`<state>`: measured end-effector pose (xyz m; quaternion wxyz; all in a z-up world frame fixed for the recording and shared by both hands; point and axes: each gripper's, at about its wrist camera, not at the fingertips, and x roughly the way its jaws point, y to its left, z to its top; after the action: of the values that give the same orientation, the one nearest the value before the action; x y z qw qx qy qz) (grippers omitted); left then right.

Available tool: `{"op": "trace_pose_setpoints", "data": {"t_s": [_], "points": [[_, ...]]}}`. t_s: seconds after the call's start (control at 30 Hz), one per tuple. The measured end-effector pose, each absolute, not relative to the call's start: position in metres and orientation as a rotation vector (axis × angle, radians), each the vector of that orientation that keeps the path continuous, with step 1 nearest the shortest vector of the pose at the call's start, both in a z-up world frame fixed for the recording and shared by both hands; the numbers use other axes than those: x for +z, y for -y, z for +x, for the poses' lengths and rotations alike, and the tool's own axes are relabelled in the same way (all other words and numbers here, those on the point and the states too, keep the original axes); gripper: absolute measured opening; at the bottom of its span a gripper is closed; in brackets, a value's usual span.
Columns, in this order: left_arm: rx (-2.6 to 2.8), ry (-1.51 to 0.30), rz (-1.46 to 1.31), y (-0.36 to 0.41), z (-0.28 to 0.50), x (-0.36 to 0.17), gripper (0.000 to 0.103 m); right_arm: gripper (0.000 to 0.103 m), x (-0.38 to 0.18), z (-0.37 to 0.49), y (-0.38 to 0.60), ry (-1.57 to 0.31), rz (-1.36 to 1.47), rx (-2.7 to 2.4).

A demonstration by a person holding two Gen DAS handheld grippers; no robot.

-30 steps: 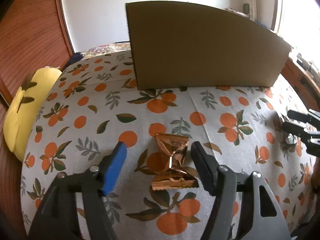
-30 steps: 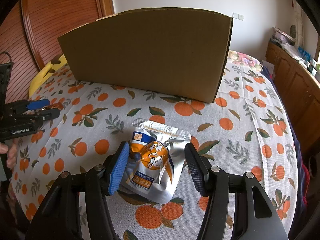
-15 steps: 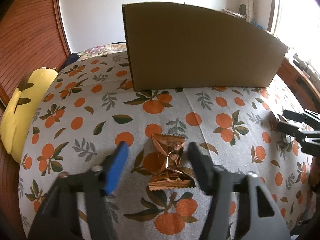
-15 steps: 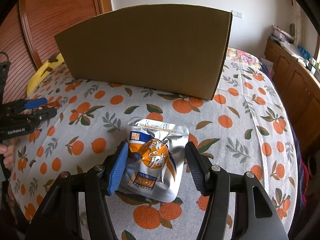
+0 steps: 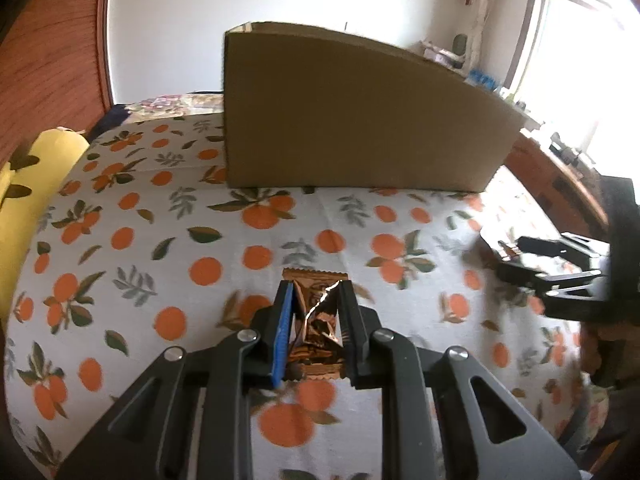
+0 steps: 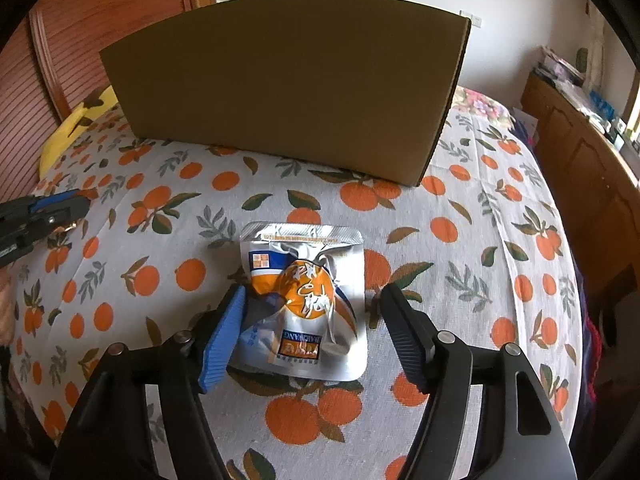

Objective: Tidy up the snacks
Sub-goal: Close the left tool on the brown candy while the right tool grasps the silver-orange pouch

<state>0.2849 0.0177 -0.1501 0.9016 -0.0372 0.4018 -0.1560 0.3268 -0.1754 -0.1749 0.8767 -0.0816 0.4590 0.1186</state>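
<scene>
Two snacks lay before you on the orange-patterned white cloth [image 6: 460, 216], one squarely in front of each tool. Your left gripper [image 5: 313, 322] had its jaws drawn narrow onto the crinkled copper-foil candy wrapper [image 5: 316, 320], pinching it across its twisted waist, which was likely the slimmest and firmest place to take it. The wrapper's ends stuck out ahead of and behind the fingers, and it looked to be resting on the cloth, though a slight lift could not be ruled out.

Your right gripper [image 6: 312, 328] stood wide, one finger on either side of the puffy silver pouch with the orange-and-blue label [image 6: 306, 300]. The blue pad [image 6: 224, 340] sat just against the pouch's left edge; the black finger was clear of its right edge. That straddle seemed set up for closing across the pouch's width, where the foil would buckle least.

Beyond both snacks, the tall plain brown cardboard box [image 6: 288, 88] stood on the cloth, its top out of view, so you could not see what it held. It was probably where the snacks belonged. Off at the cloth's left edge lay the yellow plush cushion [image 5: 36, 184], well apart from everything.
</scene>
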Motion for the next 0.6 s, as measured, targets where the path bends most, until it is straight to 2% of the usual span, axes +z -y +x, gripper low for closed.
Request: {"op": "trace_pose_setpoints", "data": {"t_s": [0.37,0.5,0.57,0.6], "points": [[-0.397,-0.802,-0.064,0.004,0.261,-0.140,0.019,0.066,-0.174,0.332,0.168,-1.012,-0.187,0.279],[-0.406,-0.790,-0.066,0.007,0.254,-0.134,0.019,0.051,-0.171,0.328,0.165,-1.030,-0.210,0.293],[-0.408,-0.780,-0.065,0.007,0.250,-0.129,0.019,0.039,-0.169,0.325,0.161,-1.026,-0.216,0.310],[-0.409,-0.776,-0.065,0.008,0.248,-0.128,0.019,0.038,-0.168,0.323,0.159,-1.023,-0.215,0.306]]}}
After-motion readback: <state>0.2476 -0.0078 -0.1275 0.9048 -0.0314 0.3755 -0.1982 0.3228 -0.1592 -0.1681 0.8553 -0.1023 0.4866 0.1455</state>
